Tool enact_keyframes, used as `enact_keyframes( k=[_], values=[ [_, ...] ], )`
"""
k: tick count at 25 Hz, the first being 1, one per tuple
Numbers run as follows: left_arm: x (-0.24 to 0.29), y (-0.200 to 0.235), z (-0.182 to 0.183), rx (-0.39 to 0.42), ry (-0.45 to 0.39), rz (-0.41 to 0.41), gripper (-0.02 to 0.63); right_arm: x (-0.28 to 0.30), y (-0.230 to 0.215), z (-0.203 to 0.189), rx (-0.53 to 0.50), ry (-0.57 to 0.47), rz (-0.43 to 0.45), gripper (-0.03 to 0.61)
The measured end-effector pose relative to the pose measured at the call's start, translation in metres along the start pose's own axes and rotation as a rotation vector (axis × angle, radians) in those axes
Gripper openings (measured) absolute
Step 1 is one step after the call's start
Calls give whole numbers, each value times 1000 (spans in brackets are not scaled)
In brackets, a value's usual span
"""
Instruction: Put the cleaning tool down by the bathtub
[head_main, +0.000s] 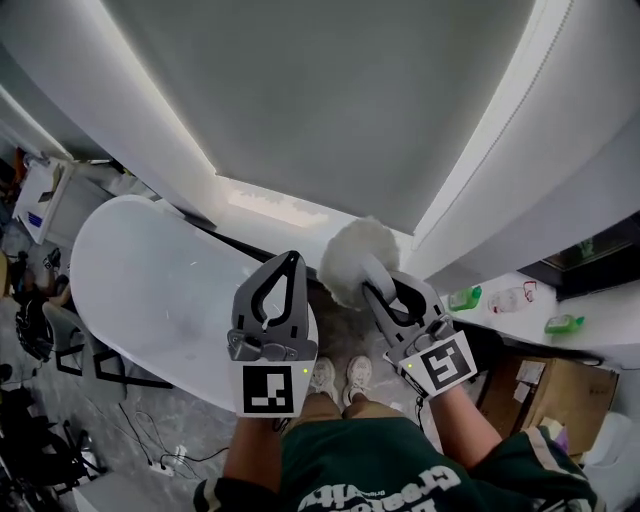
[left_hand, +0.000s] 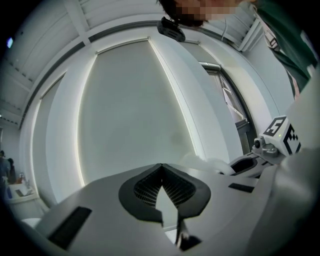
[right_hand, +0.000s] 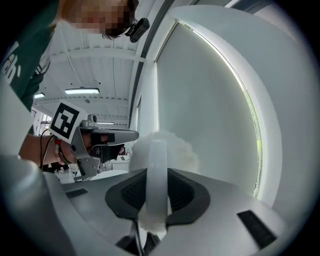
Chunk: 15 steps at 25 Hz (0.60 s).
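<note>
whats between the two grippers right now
In the head view, only the person's white shoes, far below, show in the gap between the left gripper and the right gripper.

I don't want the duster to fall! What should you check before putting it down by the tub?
1. Right gripper clamped on the duster handle: ok.
2. Left gripper shut and empty: ok.
3. Tub in view, to the left: ok.
4. Duster set down: not ok, it is held in the air.
5. Floor by the tub free: cannot tell, the grippers hide most of it.
</note>
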<state>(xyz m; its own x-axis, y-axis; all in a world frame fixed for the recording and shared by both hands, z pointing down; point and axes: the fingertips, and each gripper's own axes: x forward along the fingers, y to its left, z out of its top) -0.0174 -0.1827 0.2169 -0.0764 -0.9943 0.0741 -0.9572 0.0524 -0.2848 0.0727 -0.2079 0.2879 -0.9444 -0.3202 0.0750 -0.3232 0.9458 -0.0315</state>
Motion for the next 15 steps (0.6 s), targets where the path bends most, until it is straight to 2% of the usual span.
enact_keyframes(
  k=[3, 7, 10, 15],
  values=[
    [0, 3, -5, -33, -5, 6, 8, 10, 0, -5, 1, 9, 1, 92],
    [-4, 12, -19, -17, -25, -16, 8, 28, 6, -16, -26, 43, 7, 92],
    [-9, 32, -38, -29, -30, 16, 7, 43, 12, -26, -61, 76, 8, 92],
    [-20, 65, -73, 46, -21, 54, 7, 70, 26, -36, -91, 126, -12, 92]
  ],
)
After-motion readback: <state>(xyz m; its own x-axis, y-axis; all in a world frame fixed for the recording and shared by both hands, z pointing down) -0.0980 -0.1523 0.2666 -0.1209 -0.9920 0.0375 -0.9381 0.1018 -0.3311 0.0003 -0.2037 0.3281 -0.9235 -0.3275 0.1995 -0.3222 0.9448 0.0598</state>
